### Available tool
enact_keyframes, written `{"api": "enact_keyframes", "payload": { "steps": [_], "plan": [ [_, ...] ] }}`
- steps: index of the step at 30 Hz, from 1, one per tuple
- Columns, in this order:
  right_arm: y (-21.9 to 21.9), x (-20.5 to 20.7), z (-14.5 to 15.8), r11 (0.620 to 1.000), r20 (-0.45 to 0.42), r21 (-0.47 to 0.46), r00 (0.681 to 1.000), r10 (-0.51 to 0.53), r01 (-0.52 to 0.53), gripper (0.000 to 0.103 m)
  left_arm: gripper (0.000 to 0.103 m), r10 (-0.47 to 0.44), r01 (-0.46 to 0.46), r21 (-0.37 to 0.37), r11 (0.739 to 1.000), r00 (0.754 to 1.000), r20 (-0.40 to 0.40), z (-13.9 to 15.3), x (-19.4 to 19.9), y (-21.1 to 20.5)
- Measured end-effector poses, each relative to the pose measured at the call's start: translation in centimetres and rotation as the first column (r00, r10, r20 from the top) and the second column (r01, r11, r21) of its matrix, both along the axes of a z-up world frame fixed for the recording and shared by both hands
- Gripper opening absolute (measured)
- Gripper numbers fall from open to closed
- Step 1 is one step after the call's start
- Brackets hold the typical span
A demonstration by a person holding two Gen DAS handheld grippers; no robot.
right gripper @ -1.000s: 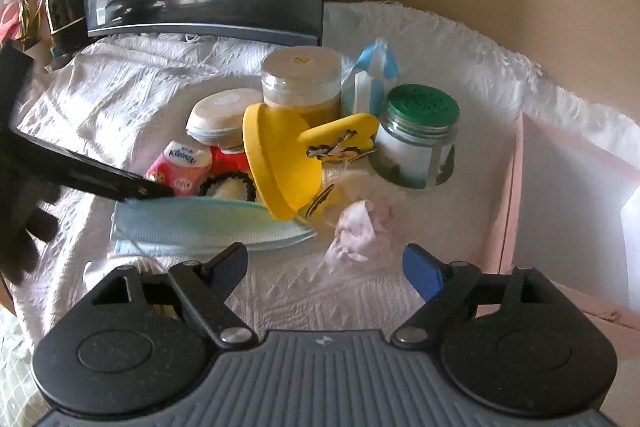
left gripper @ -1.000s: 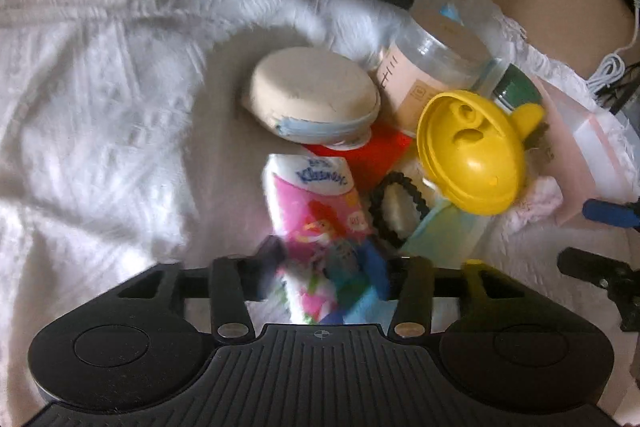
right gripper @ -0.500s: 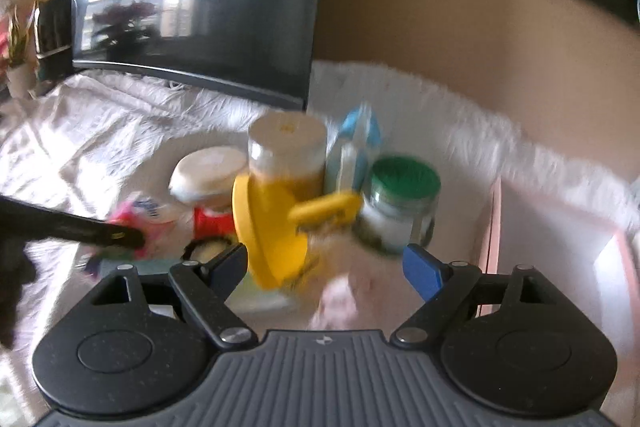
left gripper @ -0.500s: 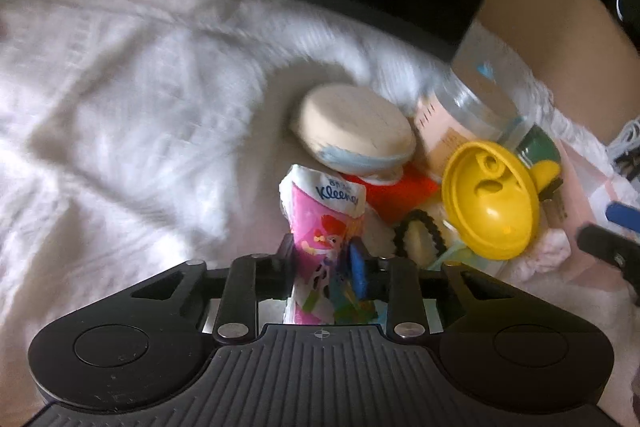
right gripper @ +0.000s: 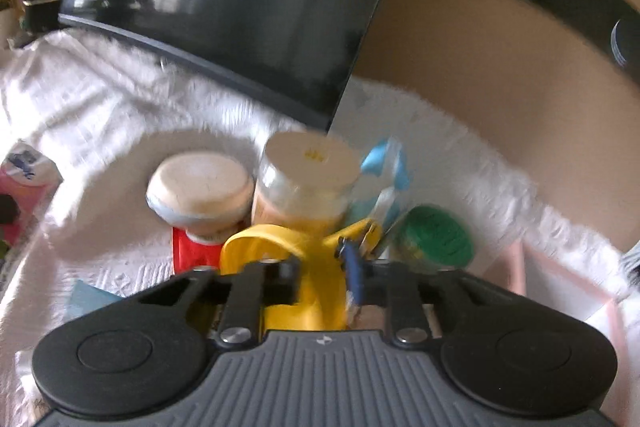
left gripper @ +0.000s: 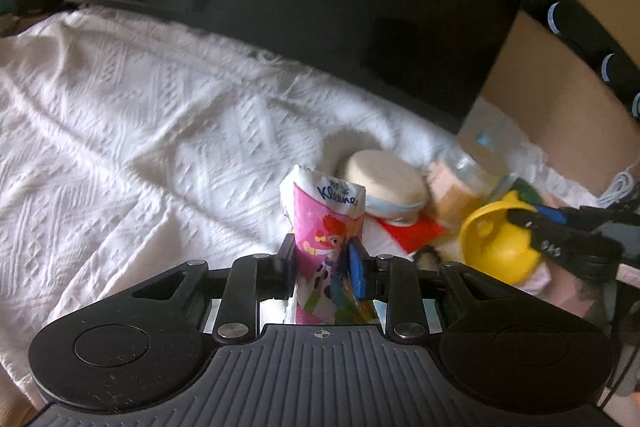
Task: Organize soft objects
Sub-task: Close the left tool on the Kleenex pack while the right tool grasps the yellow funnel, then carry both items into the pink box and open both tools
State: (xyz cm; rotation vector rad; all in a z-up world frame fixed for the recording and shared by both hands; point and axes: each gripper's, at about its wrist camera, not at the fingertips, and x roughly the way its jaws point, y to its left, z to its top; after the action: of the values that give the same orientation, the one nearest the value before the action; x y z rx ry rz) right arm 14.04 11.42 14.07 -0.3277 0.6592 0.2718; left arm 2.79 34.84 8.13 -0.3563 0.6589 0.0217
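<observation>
Left gripper (left gripper: 323, 261) pinching crinkled tissue pack (left gripper: 326, 227).

"Kleenex" stands in blue script on the white top band of the pink tissue pack (left gripper: 326, 227), its last letter cut off by a fold; smaller print above it is too small to read

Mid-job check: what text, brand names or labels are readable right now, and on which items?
"Kleene", last letter cut off: blue script on the white top of the pink tissue pack clamped in the left gripper.
Small characters above that script: too small to read.
Yellow mark on the beige jar lid: blurred.
Nothing else carries legible text.
</observation>
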Motion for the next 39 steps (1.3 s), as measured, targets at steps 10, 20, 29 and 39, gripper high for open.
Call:
{"api": "enact_keyframes", "payload": {
  "steps": [10, 20, 29, 39],
  "plan": [
    [-9.8, -7.4, 6.7, 0.992, 0.027, 0.128, 1.000, -0.007, 0.003, 0.007, 0.030, -0.341, 0.342, -0.039, 0.939, 0.940, 0.017, 2.6, 1.0, -9.8],
    [-20.0, -14.5, 6.8, 0.967, 0.127, 0.054, 0.959, -0.255, 0.250, 0.007, 0.030, -0.647, 0.643, -0.103, 0.759, 0.762, -0.006, 2.8, 4.5, -22.7],
    [-25.7, -15.5, 6.0, 0.901, 0.100, 0.078, 0.896, -0.432, 0.426, 0.007, 0.035, -0.661, 0.679, -0.148, 0.719, 0.734, 0.156, 7.1, 13.7, -30.7],
    [-27.7, -12.6, 6.6, 0.873, 0.062, 0.130, 0.875, -0.480, 0.470, 0.007, 0.038, -0.508, 0.524, -0.081, 0.848, 0.846, 0.159, 4.8, 14.6, -30.8]
  ]
}}
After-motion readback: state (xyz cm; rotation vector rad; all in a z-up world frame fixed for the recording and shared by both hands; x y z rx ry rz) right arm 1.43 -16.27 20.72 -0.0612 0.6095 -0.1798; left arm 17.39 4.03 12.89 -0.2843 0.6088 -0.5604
